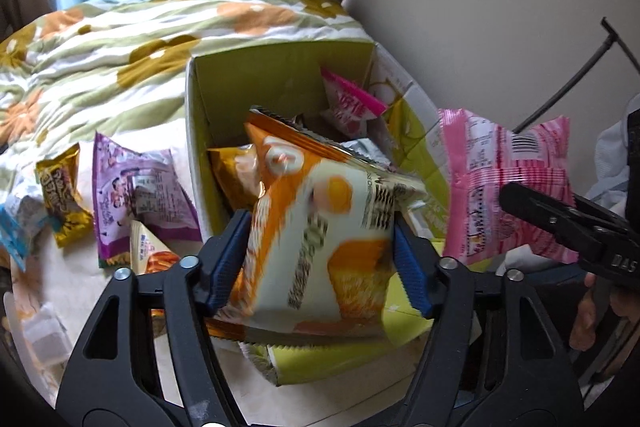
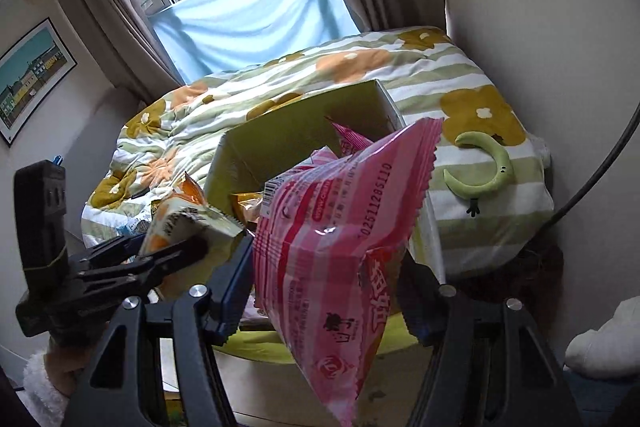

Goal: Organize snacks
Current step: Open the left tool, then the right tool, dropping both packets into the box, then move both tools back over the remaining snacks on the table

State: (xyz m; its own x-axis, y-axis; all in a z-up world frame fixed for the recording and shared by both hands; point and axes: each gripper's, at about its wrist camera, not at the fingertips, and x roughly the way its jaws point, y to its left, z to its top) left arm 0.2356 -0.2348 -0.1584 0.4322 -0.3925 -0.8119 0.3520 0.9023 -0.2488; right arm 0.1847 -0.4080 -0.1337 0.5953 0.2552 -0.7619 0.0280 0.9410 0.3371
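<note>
Open green box [image 1: 280, 67] at frame centre, against a flowered quilt [image 1: 120, 39] on the bed, wall to the right. Inside it: a pink-and-white packet [image 1: 348, 103] at upper right and an orange one low on the left. Left of the box, loose on a pale surface: a purple packet [image 1: 136, 187] and a gold packet [image 1: 64, 195]. A green moon-shaped toy [image 2: 488, 167] lies on the quilt at right; curtains and a window at top.

Left gripper [image 1: 320, 223]: jaws part open, orange packet [image 1: 320, 247] between the blue pads. The packet is blurred while the jaws are sharp, so it looks loose, not clamped. It sits over the box's near edge, long axis tilted from lower centre to upper left.

Right gripper [image 2: 328, 251]: jaws closed on the pink packet [image 2: 332, 227], pinched low down. It is just right of the box's near corner, long axis rising from lower centre to upper right, crimped end over the box.
</note>
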